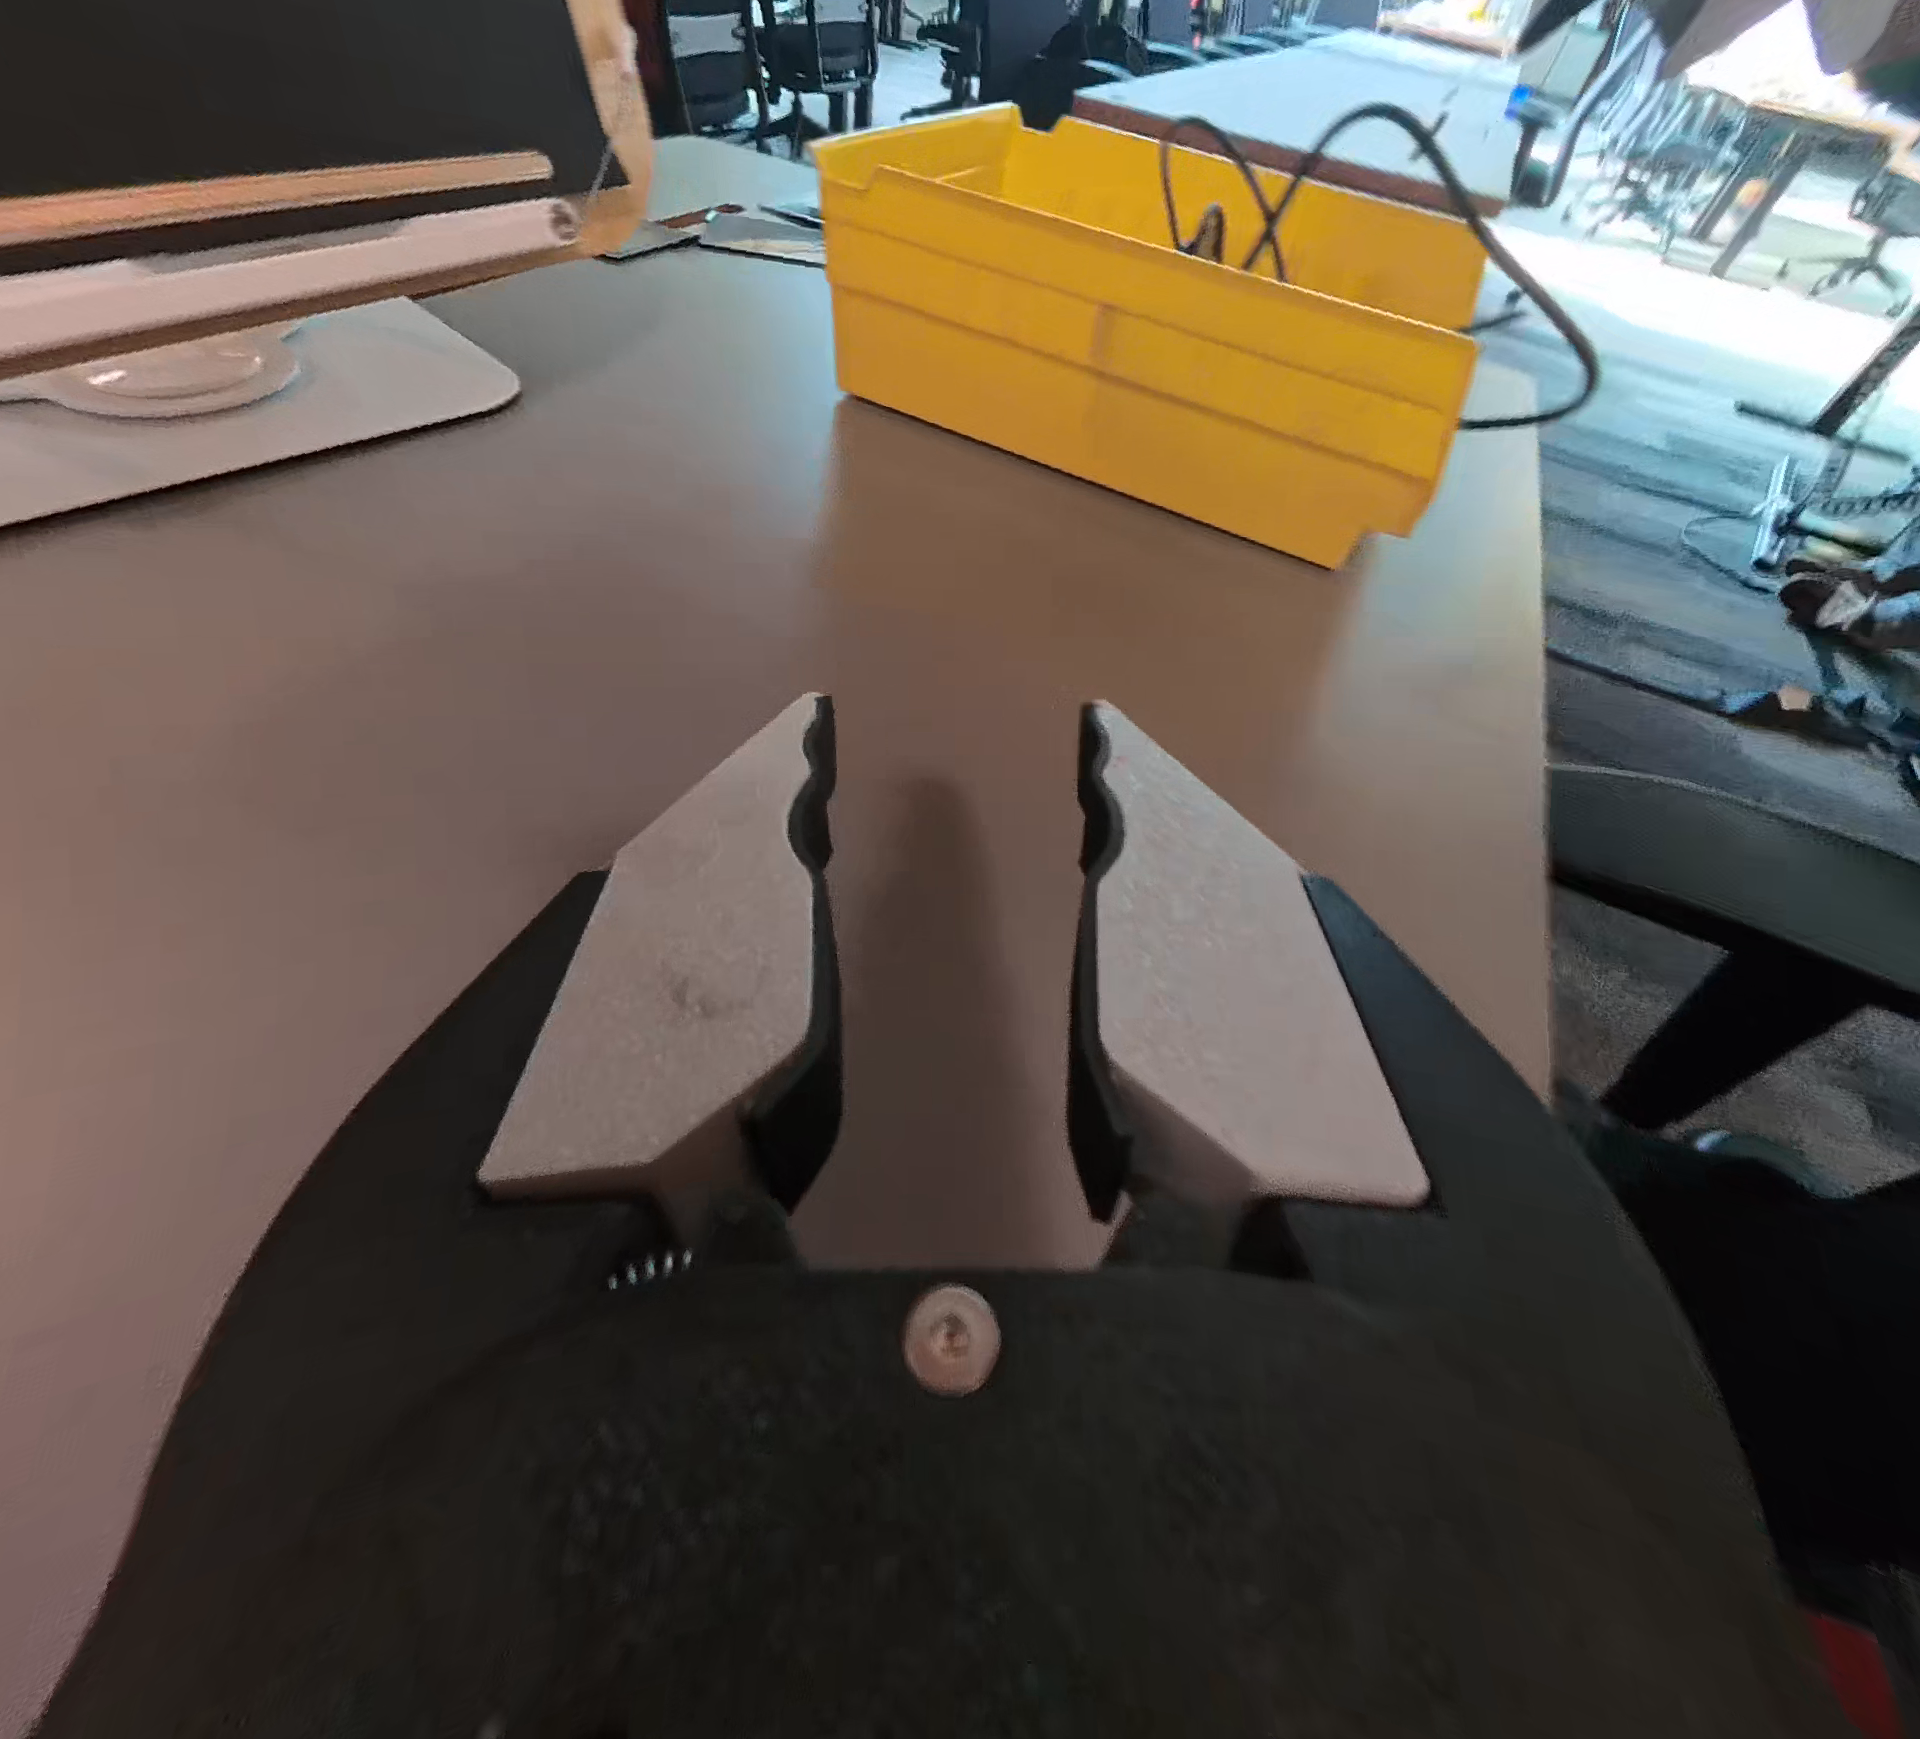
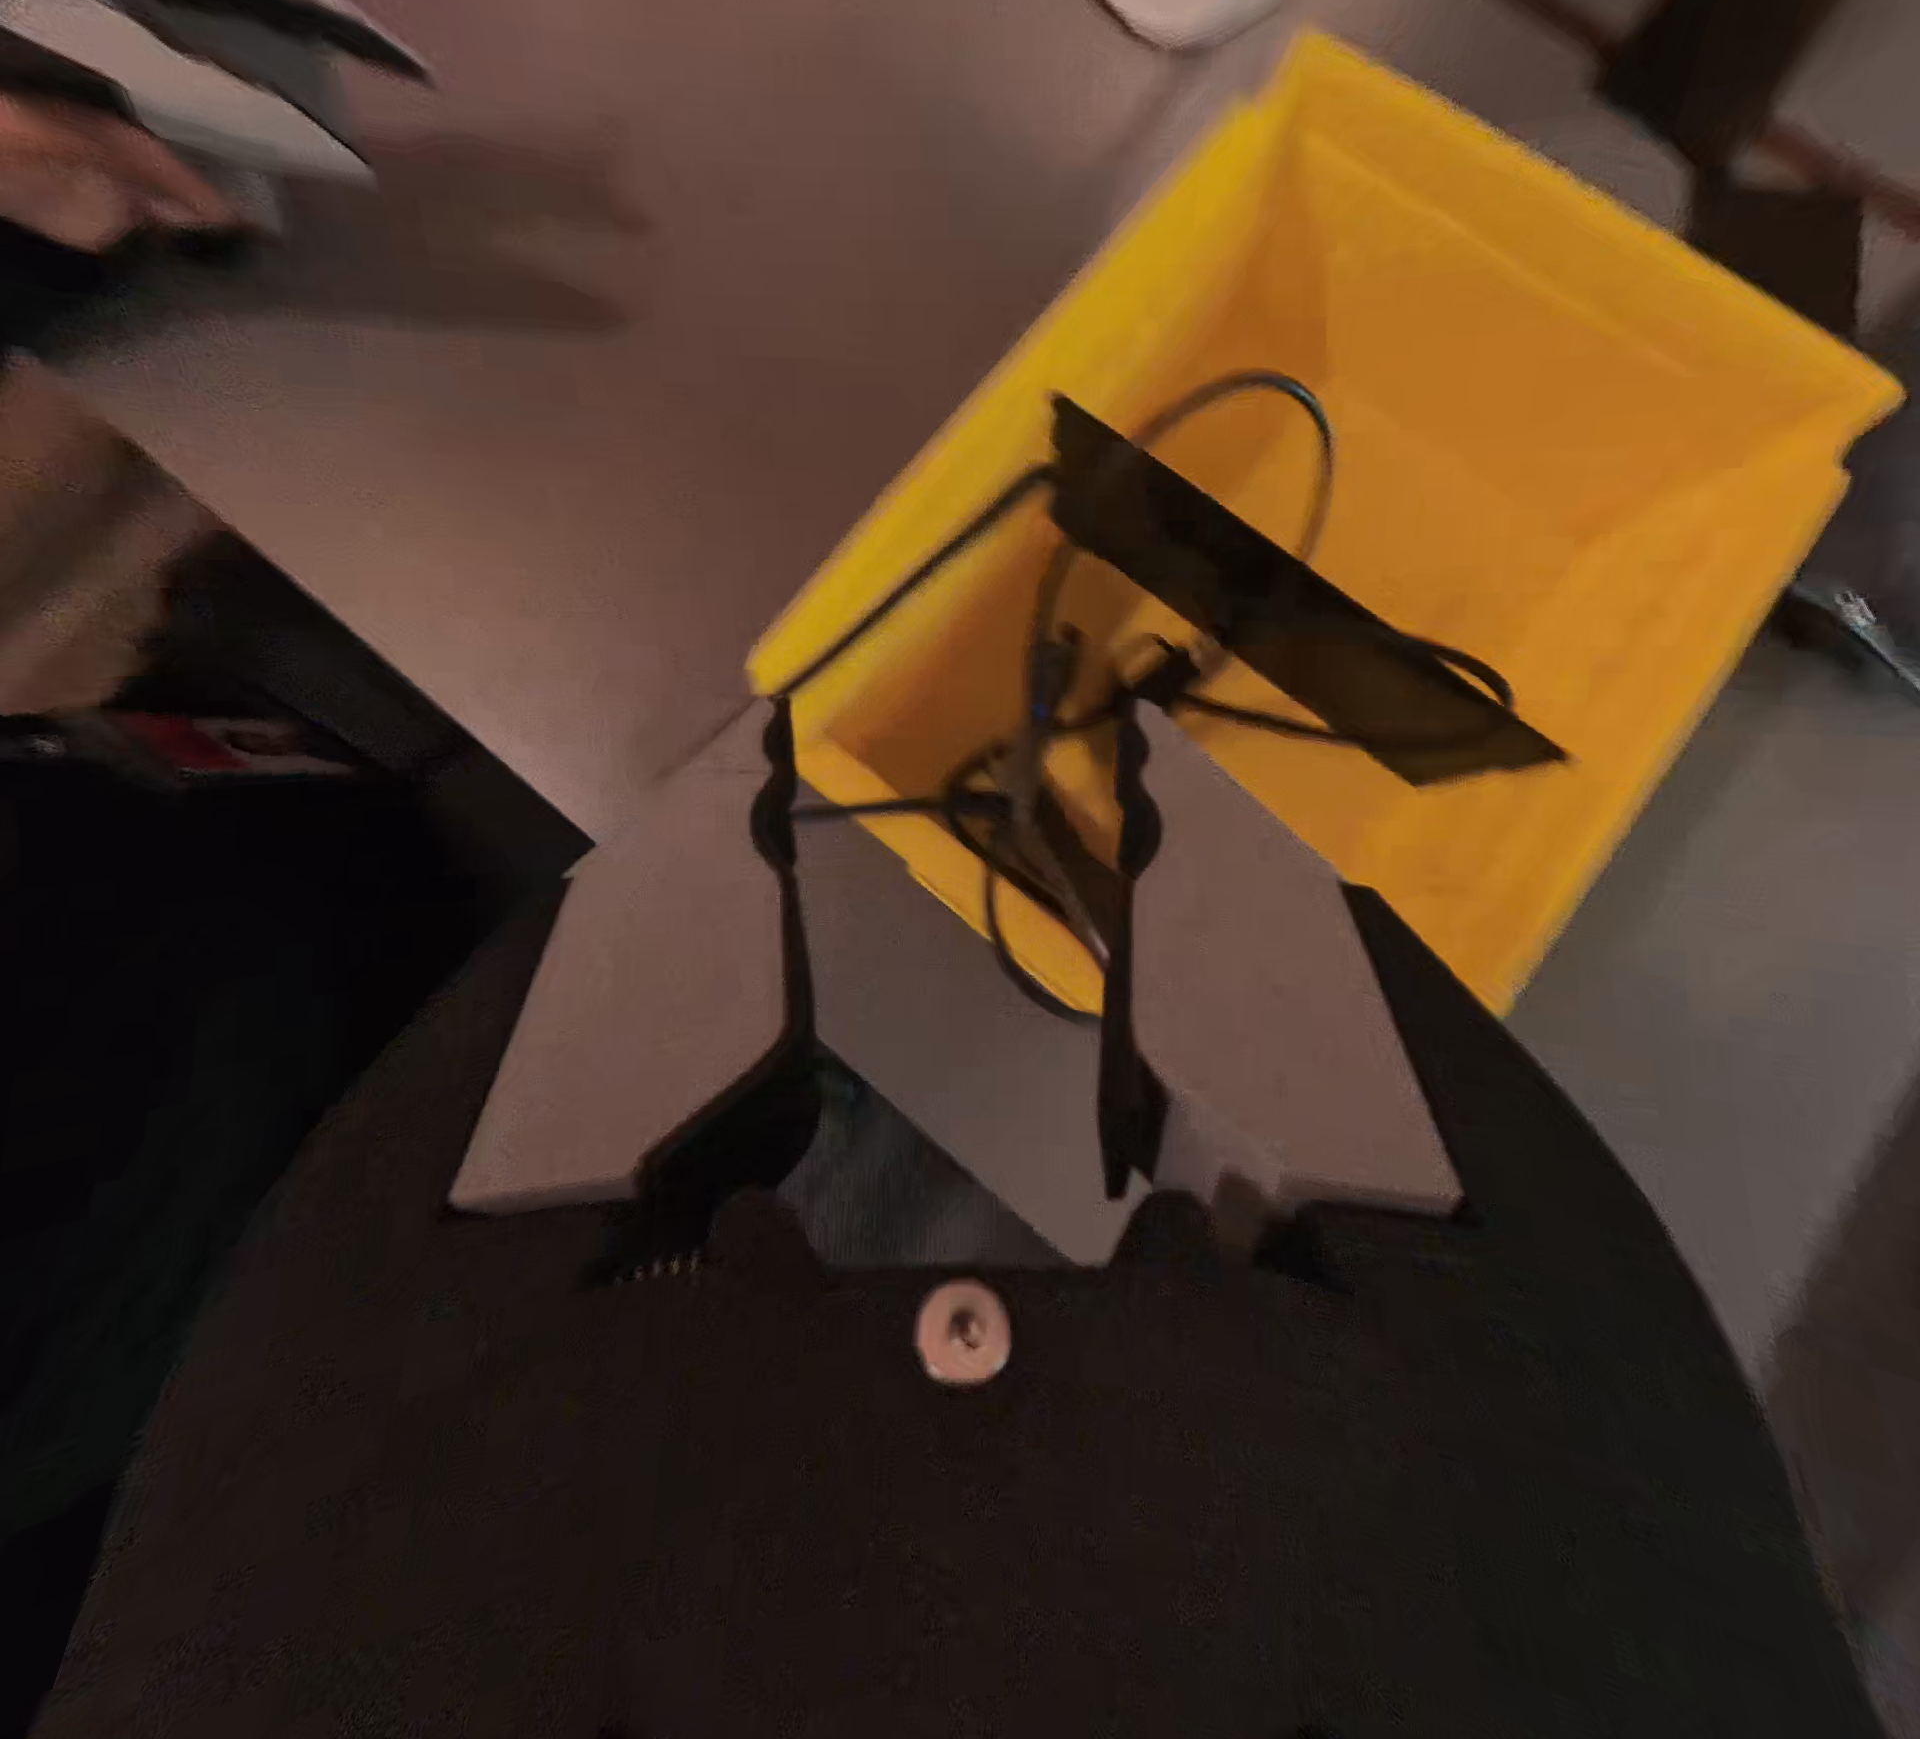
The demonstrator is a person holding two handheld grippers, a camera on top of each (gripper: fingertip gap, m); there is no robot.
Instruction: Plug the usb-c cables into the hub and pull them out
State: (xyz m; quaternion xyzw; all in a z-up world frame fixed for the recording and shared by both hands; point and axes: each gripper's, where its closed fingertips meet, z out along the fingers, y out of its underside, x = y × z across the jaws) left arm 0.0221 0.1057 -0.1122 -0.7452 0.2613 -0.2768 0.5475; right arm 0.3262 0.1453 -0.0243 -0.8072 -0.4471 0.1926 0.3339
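The yellow bin [image 1: 1143, 339] stands on the brown table [image 1: 520, 650], and everything else is placed from it. Inside it, seen from above in the right wrist view, lies a long flat black bar that is probably the hub [image 2: 1288, 588], set slantwise across the bin's floor; that picture is smeared by motion, so its ports cannot be made out. Thin black cables [image 2: 1039, 806] tangle at the bin's near corner, and one loops up over the hub. In the left wrist view the cables [image 1: 1257, 203] rise above the bin's far rim, and one strand trails over the right end of the bin and down past the table edge.

The left gripper [image 1: 956, 733] hovers low over bare table on the near side of the bin, well apart from it, its fingers [image 1: 727, 910] spread with a clear gap and nothing between them. The right gripper [image 2: 951, 744] hangs above the bin's near corner, looking down into it; its fingers [image 2: 665, 962] are also parted and hold nothing, though cable strands cross the view between them.

Left of the bin stands a monitor [image 1: 260, 27] on a pale flat base [image 1: 395, 380], and a few dark flat cards [image 1: 727, 229] lie just behind the bin's left end. Beyond the bin are black office chairs [image 1: 831, 6] and further tables.
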